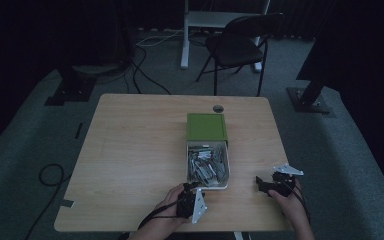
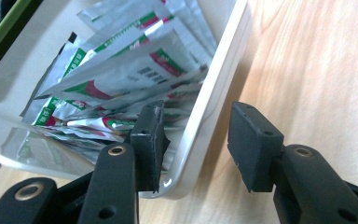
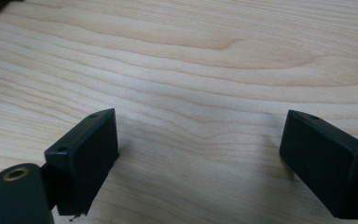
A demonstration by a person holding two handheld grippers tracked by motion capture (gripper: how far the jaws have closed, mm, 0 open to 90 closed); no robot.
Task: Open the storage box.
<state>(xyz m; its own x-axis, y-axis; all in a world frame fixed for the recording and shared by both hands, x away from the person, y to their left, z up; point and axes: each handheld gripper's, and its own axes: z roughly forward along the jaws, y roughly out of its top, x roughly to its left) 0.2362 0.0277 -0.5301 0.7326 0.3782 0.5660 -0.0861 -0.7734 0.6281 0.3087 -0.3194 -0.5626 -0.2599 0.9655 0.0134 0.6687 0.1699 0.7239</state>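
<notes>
Left gripper (image 2: 193,140) low at near end of tray (image 2: 214,100), angled along table (image 1: 130,150); jaws apart, straddling tray wall, one pad inside, one outside, neither pressing; sachets (image 2: 135,70) heaped in tray, just beyond inner pad. Right gripper (image 3: 198,158) held level above bare table, right of tray, well apart; jaws wide, nothing between. Green lid (image 1: 206,127) at tray's far end. High view dim; sachet print unreadable; left forearm cut off at bottom edge.
</notes>
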